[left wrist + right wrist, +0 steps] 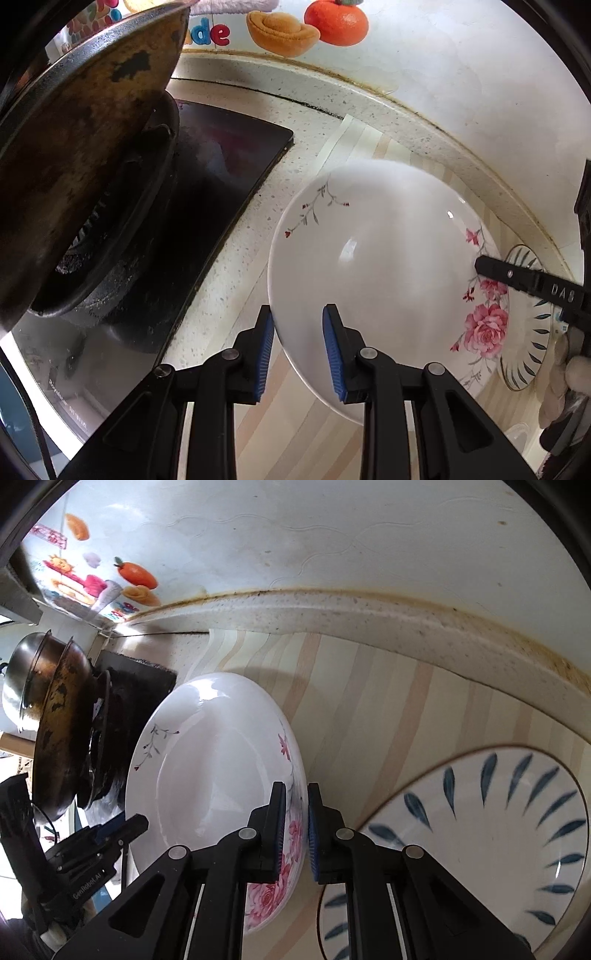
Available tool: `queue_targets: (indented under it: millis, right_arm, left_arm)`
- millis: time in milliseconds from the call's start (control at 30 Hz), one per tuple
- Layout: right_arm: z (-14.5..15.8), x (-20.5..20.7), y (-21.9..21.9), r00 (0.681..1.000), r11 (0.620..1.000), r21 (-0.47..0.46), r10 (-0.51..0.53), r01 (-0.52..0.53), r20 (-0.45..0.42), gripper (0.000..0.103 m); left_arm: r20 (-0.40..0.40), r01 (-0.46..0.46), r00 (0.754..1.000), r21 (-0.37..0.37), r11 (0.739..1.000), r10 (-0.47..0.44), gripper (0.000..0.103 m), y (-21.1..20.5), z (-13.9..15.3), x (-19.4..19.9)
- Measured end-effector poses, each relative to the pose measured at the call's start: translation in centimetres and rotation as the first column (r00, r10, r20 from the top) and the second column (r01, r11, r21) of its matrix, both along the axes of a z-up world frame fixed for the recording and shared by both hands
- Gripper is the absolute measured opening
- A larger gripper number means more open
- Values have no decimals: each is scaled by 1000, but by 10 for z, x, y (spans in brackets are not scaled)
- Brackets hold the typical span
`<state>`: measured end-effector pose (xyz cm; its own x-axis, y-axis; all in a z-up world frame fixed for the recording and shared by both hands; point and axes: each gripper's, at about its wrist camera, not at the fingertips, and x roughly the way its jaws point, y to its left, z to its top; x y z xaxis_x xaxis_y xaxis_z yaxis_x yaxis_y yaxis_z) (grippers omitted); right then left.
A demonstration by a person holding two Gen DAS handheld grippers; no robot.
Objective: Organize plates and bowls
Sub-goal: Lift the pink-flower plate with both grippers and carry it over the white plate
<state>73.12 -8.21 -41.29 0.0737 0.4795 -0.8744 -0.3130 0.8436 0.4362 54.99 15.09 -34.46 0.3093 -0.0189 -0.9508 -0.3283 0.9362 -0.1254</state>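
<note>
Underneath, a speckled stone countertop (pixel 310 136) is seen, partly covered by a pale striped mat (pixel 406 716) on which the dishes are set. A raised, stained kerb (pixel 369 616) runs along the back of the counter, ahead of both tools, and above it a whitish wall (pixel 332 535) carries fruit and sweet stickers (pixel 306 26). The floral plate (pixel 388 258) is gripped by both tools and appears tilted rather than flat: its near rim is clamped between the blue pads of the left gripper (pixel 298 354), whose jaws are nearly closed, and its rose-printed rim is pinched by the right gripper (pixel 297 834), whose jaws are closed down to the thickness of the rim. The right gripper is seen in the left wrist view reaching in from the right (pixel 524 280). Left of the left gripper, the black cooktop (pixel 229 162) is occupied by a darkened wok (pixel 85 147), whose edge stands close to the plate, so little free room is left on that side. Right of the right gripper, just beside the floral plate, a leaf-patterned bowl (pixel 480 834) is seen on the mat. Ahead of the tools, between the plate and the kerb, a bare strip of mat is left open.
</note>
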Motion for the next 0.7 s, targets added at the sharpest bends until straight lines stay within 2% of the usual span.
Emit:
queue_targets:
  millis: [333,700]
  right_arm:
    - [18,-32,-29,999,999,47,-30,28,34,13]
    - [74,-91,-94,991,989,133,-80,66,104,12]
  left_arm:
    - [51,34,998,-4,999,-33,24,-21,30,-17]
    - [93,78,993,-22,997,-75,24,-65,69,-59]
